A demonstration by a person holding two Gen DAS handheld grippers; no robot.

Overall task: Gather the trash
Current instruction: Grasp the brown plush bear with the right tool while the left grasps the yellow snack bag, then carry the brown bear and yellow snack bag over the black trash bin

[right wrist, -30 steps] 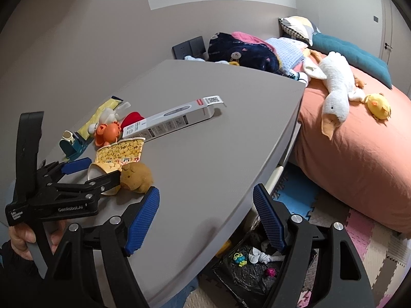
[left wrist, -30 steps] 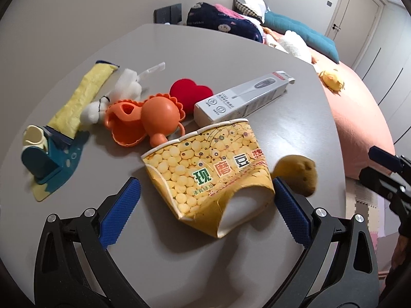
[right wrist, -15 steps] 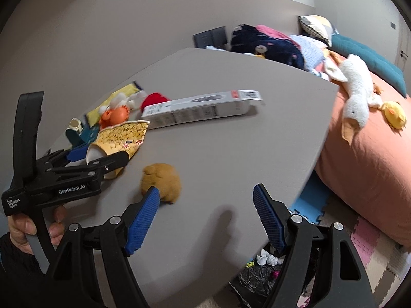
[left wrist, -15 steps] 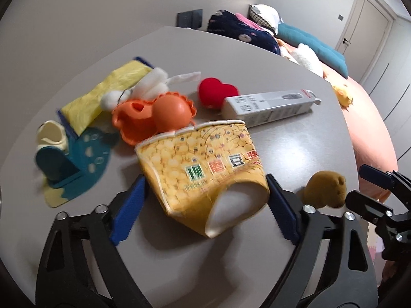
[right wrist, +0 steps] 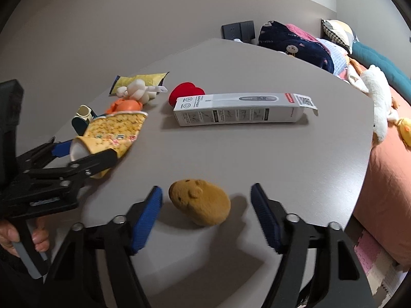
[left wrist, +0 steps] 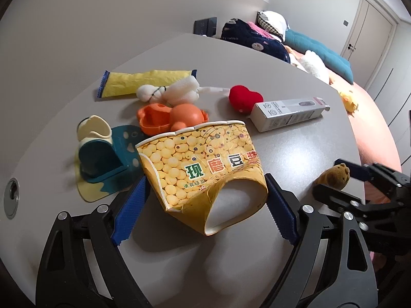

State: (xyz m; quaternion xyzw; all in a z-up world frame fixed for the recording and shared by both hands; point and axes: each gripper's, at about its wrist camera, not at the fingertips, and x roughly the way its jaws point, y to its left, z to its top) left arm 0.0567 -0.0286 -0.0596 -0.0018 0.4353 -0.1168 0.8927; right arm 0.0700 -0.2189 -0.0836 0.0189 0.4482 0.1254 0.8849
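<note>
A crushed yellow paper cup (left wrist: pixel 205 169) lies on its side on the grey table (left wrist: pixel 303 154). My left gripper (left wrist: pixel 205 213) is open, its blue pads on either side of the cup's mouth end. The cup also shows in the right wrist view (right wrist: pixel 113 133). My right gripper (right wrist: pixel 208 220) is open around a small brown plush toy (right wrist: pixel 200 205), which also shows in the left wrist view (left wrist: pixel 332 177). A white thermometer box (right wrist: pixel 241 107) lies further back, and a yellow wrapper (left wrist: pixel 143 82) at the far left.
Near the cup lie an orange toy (left wrist: pixel 169 118), a red heart (left wrist: pixel 244 97), a white plush (left wrist: pixel 164 92) and a teal and cream holder (left wrist: pixel 100 151). A bed with an orange cover (right wrist: pixel 385 174) and plush toys stands right of the table edge.
Both grippers moved forward. The left one now straddles the cup. The right one swung from the table's edge over the floor to straddle the brown plush.
</note>
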